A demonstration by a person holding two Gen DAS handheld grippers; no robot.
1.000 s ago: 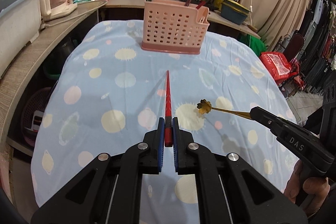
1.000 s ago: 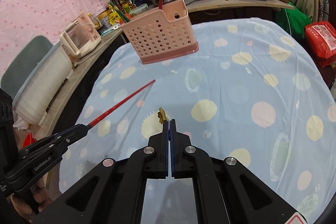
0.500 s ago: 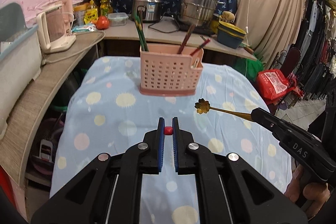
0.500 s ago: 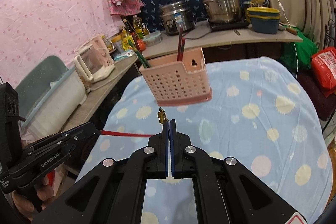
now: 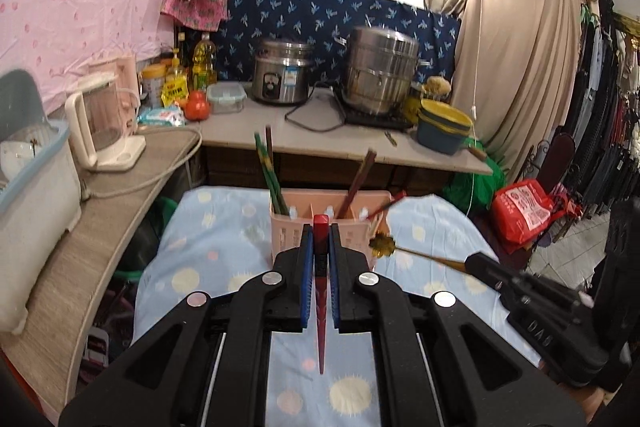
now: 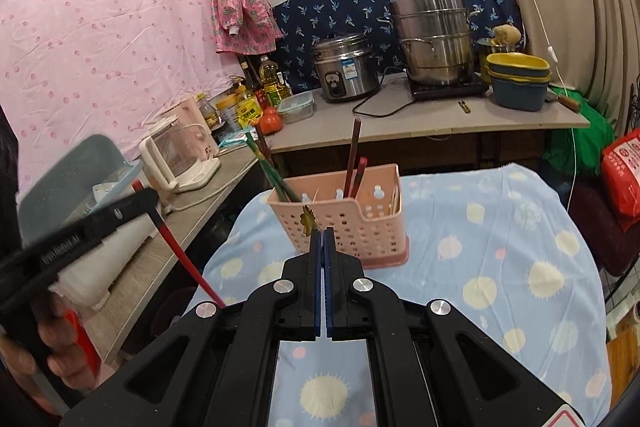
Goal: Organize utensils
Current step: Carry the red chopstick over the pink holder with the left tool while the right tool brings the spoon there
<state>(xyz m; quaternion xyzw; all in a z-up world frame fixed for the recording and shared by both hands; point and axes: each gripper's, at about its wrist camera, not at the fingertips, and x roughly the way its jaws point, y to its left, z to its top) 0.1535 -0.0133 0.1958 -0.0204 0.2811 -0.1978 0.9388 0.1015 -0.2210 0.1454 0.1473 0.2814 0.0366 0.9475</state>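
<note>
Red chopstick (image 5: 321, 307) fills clenched left jaws; right view shows gold-flowered pick (image 6: 309, 221) gripped.

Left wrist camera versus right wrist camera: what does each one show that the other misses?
Only the left wrist view shows the rack of dark clothes at the right edge and the red chopstick seen end-on inside the left gripper. Only the right wrist view shows that chopstick's slanted length, the hand holding the left gripper, and the right gripper pinching the gold flower-ended utensil. Both show the pink basket, the dotted blue tablecloth, the rice cooker and the steel steamer pot.
</note>
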